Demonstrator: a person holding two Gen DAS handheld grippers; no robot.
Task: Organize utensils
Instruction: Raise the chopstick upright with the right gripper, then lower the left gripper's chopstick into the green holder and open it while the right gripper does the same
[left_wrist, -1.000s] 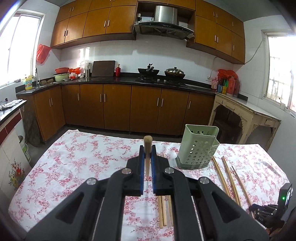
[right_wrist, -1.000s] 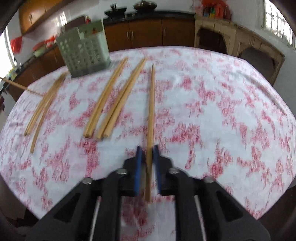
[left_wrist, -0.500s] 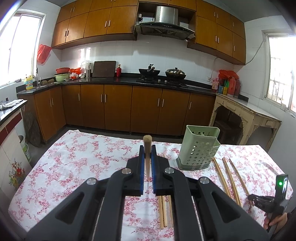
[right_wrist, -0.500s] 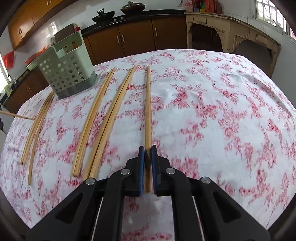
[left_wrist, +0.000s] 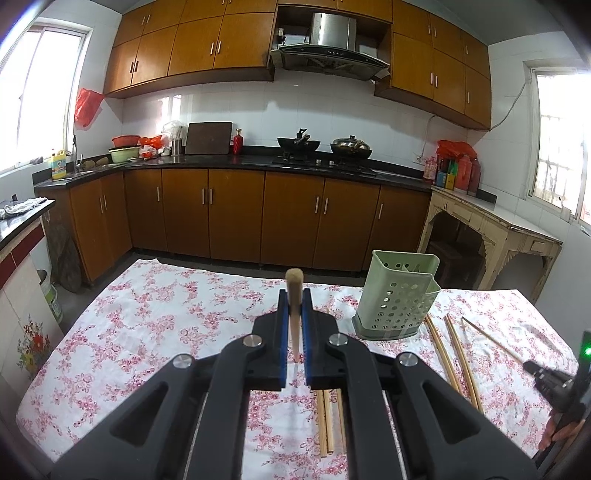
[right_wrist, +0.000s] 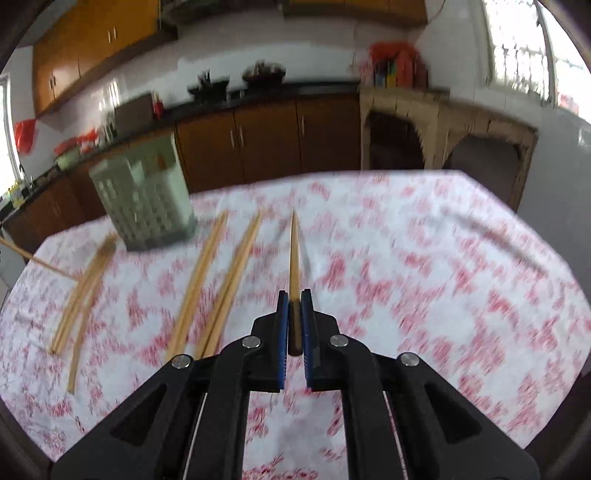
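Left wrist view: left tongs (left_wrist: 295, 325) pinching one chopstick (left_wrist: 294, 295), butt end up, over the desk (left_wrist: 147, 332); green holder (left_wrist: 397, 299) just to the right, compartments visible, loose pairs beside it.

Right wrist view, blurred: right tongs (right_wrist: 294, 325) clamped near the thick end of another chopstick (right_wrist: 294, 254), tip forward. Likely light, stiff, smooth wood; best gripped near the butt.

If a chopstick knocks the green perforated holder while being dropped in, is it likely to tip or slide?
The green holder looks like thin, perforated plastic, so probably light. It stands tall on a small base, so a high knock might tip it. On the floral cloth it may resist sliding.
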